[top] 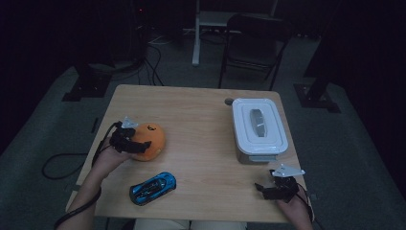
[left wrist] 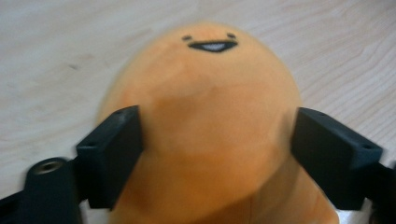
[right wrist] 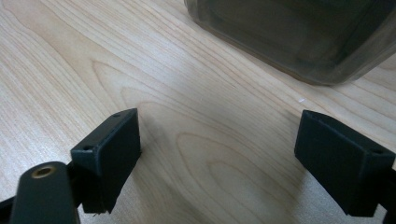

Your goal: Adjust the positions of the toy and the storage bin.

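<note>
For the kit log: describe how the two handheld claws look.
Both are black. The left claw trails a black cable, and the right claw does too. Each carries a grey three-cornered plate on top and has blocky black fingers with small screw holes.

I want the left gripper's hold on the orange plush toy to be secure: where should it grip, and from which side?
Judging by its shape, grip the orange plush toy across its rounded middle, coming from its back, opposite the face, as the left gripper stands now. The jaws straddle its widest, soft part; the body narrows toward the face, so a hold there would likelier slip.
</note>
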`<act>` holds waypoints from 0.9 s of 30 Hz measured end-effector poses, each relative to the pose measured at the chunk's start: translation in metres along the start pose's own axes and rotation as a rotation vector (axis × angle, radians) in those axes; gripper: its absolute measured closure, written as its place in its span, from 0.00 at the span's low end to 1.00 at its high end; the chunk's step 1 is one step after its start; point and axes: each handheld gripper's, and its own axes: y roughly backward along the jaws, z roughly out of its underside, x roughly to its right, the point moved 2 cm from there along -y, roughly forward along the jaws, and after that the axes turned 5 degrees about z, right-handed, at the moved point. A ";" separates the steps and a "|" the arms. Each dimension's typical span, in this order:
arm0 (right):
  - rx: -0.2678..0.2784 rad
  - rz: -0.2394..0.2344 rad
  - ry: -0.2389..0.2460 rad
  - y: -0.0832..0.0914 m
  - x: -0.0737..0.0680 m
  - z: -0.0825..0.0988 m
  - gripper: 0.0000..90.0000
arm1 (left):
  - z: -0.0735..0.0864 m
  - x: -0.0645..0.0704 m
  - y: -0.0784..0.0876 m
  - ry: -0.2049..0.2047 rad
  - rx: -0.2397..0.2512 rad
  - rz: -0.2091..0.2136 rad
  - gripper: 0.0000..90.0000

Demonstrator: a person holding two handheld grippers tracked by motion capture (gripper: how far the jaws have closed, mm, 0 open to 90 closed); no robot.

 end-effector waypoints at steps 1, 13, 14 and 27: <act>0.000 0.000 -0.001 0.000 0.000 0.000 0.15 | 0.002 0.000 -0.003 0.001 -0.010 0.014 0.17; 0.000 0.002 -0.003 0.000 0.000 0.000 0.16 | 0.013 0.001 0.007 -0.001 0.030 -0.057 0.68; 0.000 0.002 -0.003 0.000 0.000 0.000 0.16 | 0.013 0.001 0.011 0.013 0.040 -0.066 0.69; 0.000 0.003 -0.004 0.000 0.000 0.000 0.16 | 0.037 -0.019 0.065 0.184 0.051 -0.200 0.71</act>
